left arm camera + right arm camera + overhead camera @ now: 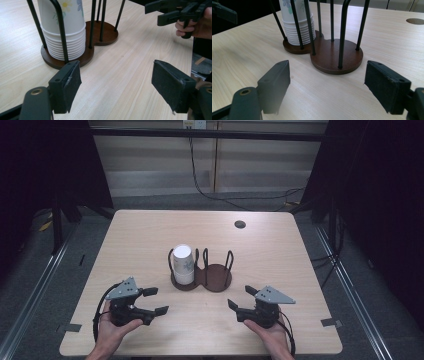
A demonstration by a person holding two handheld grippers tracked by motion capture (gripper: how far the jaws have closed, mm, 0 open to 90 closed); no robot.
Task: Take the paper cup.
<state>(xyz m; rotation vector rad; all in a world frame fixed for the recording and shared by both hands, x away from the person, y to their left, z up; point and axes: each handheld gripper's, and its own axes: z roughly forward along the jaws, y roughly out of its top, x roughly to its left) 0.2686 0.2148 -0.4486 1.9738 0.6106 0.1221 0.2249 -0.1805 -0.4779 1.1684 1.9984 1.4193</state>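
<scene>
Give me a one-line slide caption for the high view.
Two hand-held grippers, left gripper and right gripper, jaws open, face a cup holder with stacked paper cups.

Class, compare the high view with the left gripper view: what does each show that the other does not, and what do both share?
High view alone: the whole table with its edges, the round dark cap near the far edge, the floor, the cables behind, and the closed top of the cup stack.
Left gripper view alone: the stacked cup rims, the flower print, and the felt pads of the left gripper close up.
Both: the cup stack in one half of the cup holder, the other half empty, and the right gripper, open.
</scene>
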